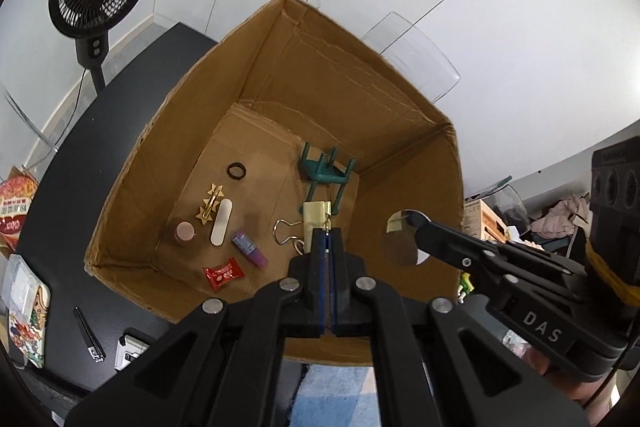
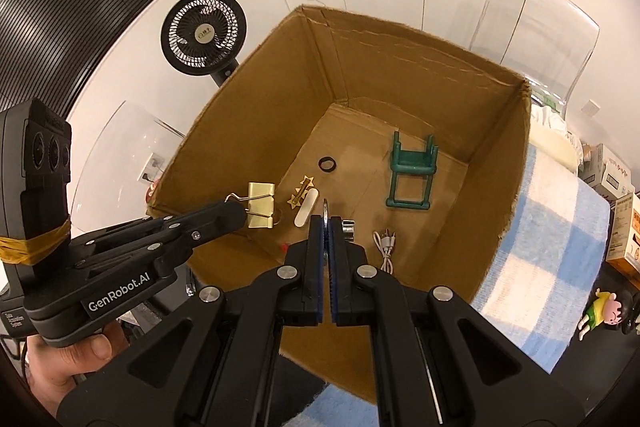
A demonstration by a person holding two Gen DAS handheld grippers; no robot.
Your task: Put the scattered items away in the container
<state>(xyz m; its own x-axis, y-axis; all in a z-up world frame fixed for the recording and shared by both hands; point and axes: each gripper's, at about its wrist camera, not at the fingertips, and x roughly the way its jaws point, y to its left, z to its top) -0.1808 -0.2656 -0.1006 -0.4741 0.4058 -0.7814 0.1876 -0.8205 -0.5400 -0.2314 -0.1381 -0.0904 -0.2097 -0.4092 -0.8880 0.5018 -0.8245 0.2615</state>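
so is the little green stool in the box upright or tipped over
Tipped over. The green stool lies on its side on the floor of the cardboard box, its legs pointing sideways rather than down, in both wrist views.

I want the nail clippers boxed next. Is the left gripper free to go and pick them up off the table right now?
Probably not yet. The left gripper is shut on the gold binder clip, held over the open cardboard box. The nail clippers lie uncovered on the dark table outside it, so dropping the clip should free the way.
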